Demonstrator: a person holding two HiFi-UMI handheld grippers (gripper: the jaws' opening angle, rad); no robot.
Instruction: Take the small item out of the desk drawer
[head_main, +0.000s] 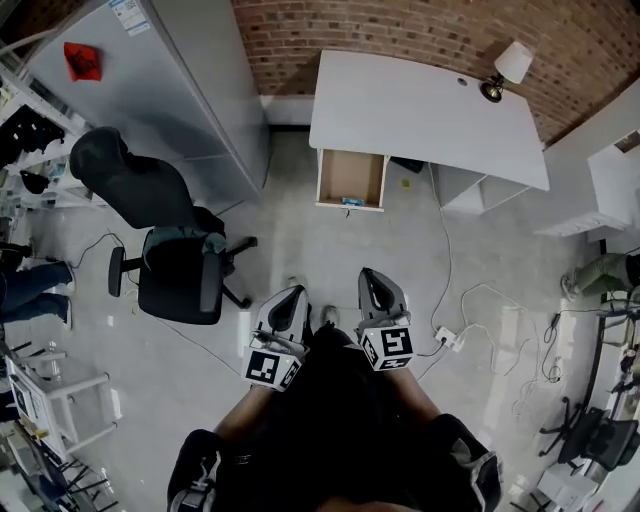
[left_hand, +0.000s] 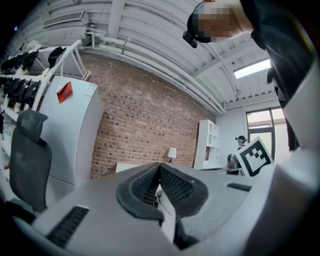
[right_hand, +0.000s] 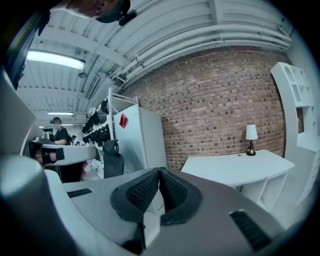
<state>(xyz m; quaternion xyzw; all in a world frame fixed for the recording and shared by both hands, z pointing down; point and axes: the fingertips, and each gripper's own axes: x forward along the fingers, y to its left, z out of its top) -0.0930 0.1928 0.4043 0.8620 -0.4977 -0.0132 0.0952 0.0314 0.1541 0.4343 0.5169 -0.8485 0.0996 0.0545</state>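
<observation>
Dim head view, bright ceiling strip light (right_hand: 55, 59), fisheye curving at edges, dark vignetted corners

A white desk (head_main: 420, 110) stands against the brick wall (head_main: 400, 25) at twelve o'clock, with a lamp (head_main: 508, 68) at its two-o'clock corner. Its drawer (head_main: 345, 175) hangs open, a small blue item (head_main: 351, 201) at the front edge. On the grey floor (head_main: 300, 250), a black office chair (head_main: 175, 265) sits at nine o'clock and a power strip (head_main: 449, 338) at four.

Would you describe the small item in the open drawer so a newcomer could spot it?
Find the white desk against the brick wall. Its one drawer stands open. The bluish item lies alone at its front edge, on bare wood.
</observation>
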